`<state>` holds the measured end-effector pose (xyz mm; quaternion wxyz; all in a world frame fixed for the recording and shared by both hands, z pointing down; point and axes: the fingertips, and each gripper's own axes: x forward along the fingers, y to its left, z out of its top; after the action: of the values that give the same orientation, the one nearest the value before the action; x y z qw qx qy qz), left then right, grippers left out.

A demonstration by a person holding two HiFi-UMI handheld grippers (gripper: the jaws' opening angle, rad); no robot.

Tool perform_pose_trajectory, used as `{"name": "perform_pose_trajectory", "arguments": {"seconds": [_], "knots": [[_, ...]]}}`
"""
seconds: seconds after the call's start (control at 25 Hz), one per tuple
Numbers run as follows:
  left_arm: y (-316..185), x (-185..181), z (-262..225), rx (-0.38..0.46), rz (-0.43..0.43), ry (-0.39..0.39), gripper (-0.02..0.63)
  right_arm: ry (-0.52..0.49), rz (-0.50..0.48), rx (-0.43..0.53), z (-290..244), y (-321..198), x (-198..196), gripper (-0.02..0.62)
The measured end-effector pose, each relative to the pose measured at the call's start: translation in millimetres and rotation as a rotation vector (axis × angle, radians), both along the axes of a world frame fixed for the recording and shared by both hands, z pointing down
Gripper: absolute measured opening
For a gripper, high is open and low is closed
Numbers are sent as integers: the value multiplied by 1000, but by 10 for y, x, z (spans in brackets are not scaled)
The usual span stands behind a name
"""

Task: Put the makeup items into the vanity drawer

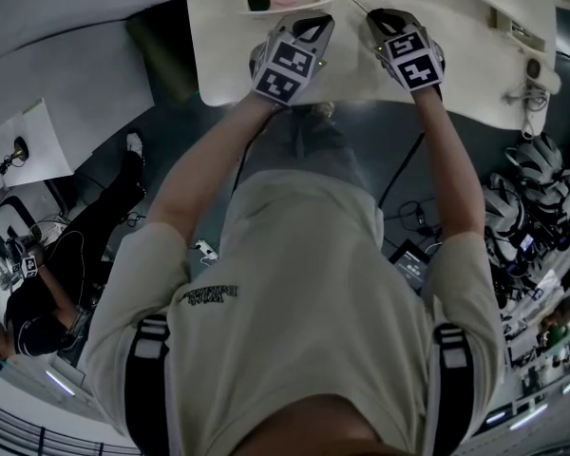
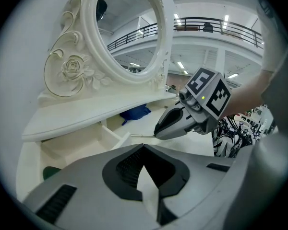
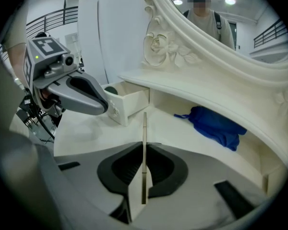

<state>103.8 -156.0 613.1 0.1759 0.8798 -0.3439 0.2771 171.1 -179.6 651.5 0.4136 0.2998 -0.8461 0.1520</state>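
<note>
Right gripper point(image 3: 144, 145) pinches thin beige makeup stick point(image 3: 144, 126), likely bound for small open white vanity drawer point(image 3: 128, 102); left gripper point(image 2: 143, 147) jaws together, empty

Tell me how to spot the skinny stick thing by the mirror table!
Find the white vanity with the big carved mirror, then look at the tabletop beside its small open drawer. There the right gripper pinches a thin stick pointing toward the mirror. It is the only long, straight, pencil-slim thing; the blue cloth nearby is soft and crumpled.
</note>
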Motion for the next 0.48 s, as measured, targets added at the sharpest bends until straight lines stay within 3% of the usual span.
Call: {"name": "perform_pose_trajectory", "arguments": {"seconds": [0.48], "knots": [[-56, -369, -976, 142, -58, 58, 14, -147, 38, 213, -1474, -71, -242, 28]]}}
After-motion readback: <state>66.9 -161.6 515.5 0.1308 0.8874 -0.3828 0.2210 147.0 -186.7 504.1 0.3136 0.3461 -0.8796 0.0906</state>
